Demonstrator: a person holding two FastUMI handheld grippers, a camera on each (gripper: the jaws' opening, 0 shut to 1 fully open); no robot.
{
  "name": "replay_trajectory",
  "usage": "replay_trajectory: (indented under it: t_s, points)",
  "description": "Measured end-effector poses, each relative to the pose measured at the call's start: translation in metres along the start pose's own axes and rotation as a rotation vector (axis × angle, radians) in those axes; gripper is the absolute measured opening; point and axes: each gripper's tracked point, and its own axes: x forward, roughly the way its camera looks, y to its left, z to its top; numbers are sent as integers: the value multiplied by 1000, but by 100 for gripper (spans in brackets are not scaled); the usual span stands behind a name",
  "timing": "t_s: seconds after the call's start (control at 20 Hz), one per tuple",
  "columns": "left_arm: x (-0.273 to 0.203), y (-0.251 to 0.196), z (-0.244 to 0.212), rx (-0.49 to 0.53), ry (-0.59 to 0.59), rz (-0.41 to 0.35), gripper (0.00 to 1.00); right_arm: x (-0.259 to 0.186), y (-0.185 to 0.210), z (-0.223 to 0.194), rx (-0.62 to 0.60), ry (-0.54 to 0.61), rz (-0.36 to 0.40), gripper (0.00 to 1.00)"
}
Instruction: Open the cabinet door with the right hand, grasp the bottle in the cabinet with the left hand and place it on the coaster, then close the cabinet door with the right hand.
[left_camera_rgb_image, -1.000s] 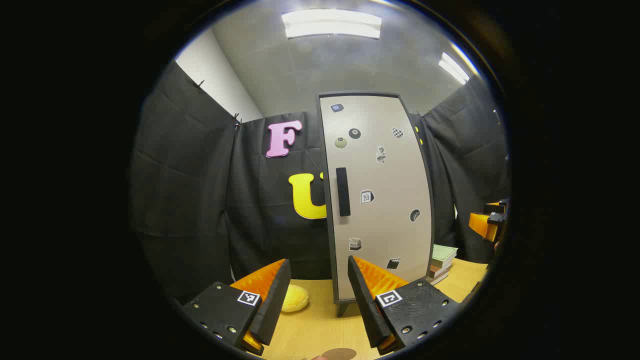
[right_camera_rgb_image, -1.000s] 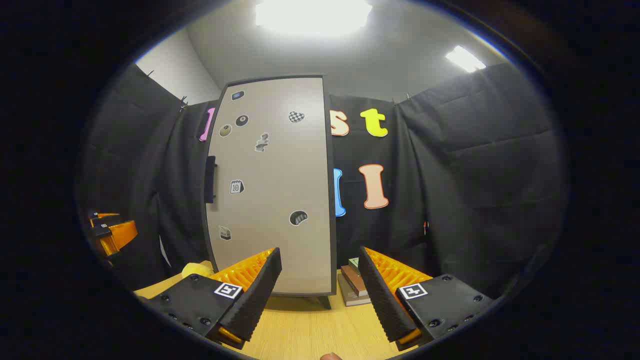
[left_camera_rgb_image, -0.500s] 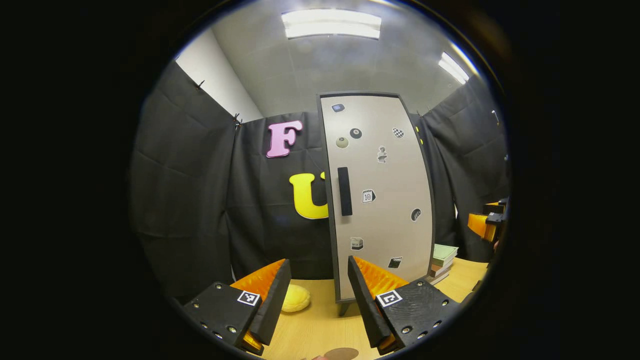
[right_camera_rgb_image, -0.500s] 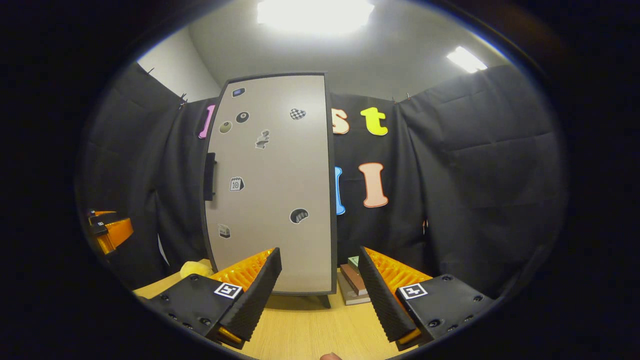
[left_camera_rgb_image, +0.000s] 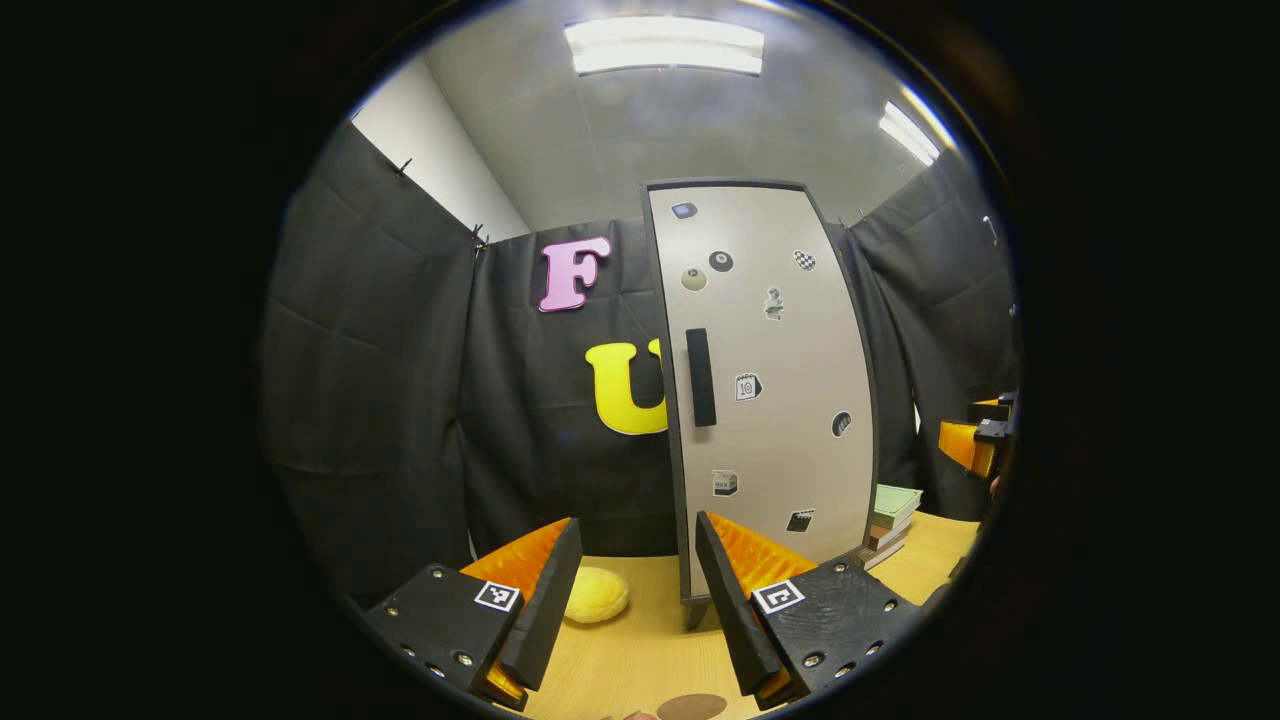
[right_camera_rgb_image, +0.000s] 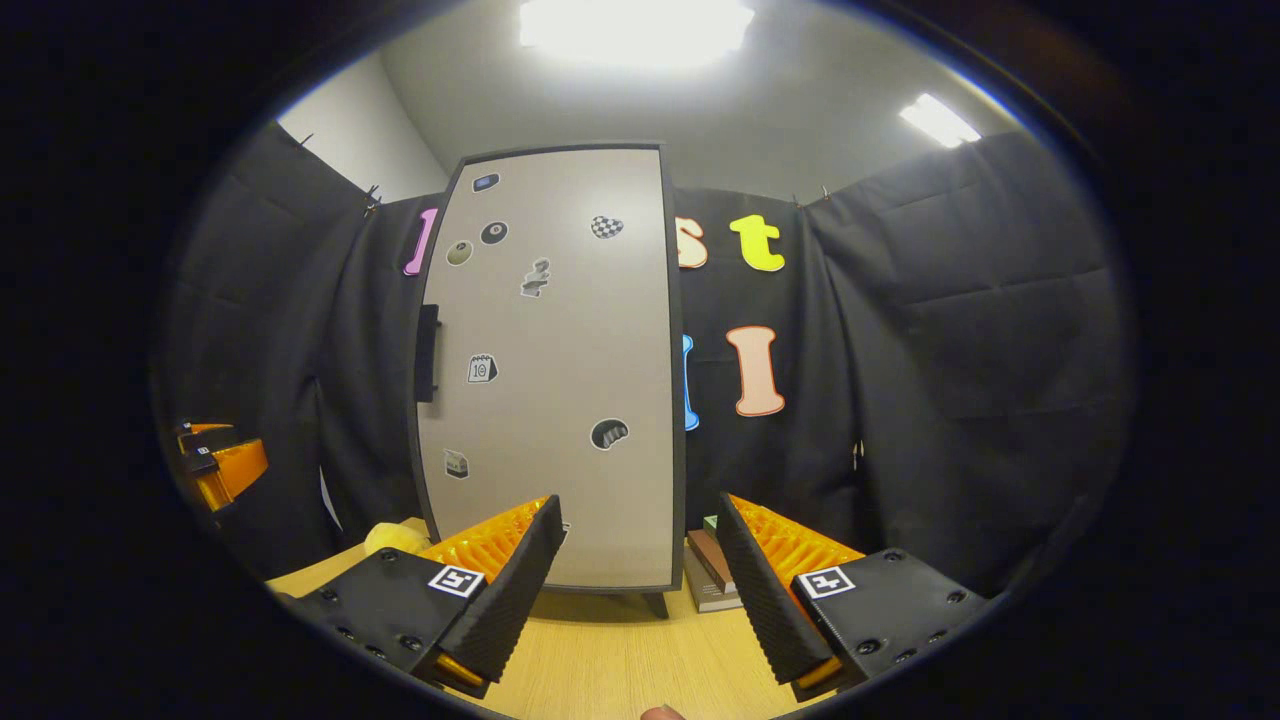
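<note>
A tall beige cabinet with a dark frame stands on the wooden table, its door shut and dotted with small stickers. A black vertical handle sits near the door's left edge, also seen as handle. The cabinet faces my right gripper, which hangs open a little way in front of it. My left gripper is open too, short of the cabinet's lower left corner. A brown round coaster lies on the table just below it. The right gripper shows at the far right edge.
A yellow soft ball lies on the table left of the cabinet, seen again as the ball. A stack of books rests to the cabinet's right, the same books beside its foot. Black cloth walls surround the table.
Both views have drifted slightly: the cabinet shifted a little to the right in each, and the handle sits a bit higher. Both grippers stay open.
</note>
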Motion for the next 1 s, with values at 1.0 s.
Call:
replay_trajectory:
  t_s: [1.0]
  points:
    - [-53, 137, -13, 46, 38, 240, 66, 86, 112, 78, -8, -31, 191, 98]
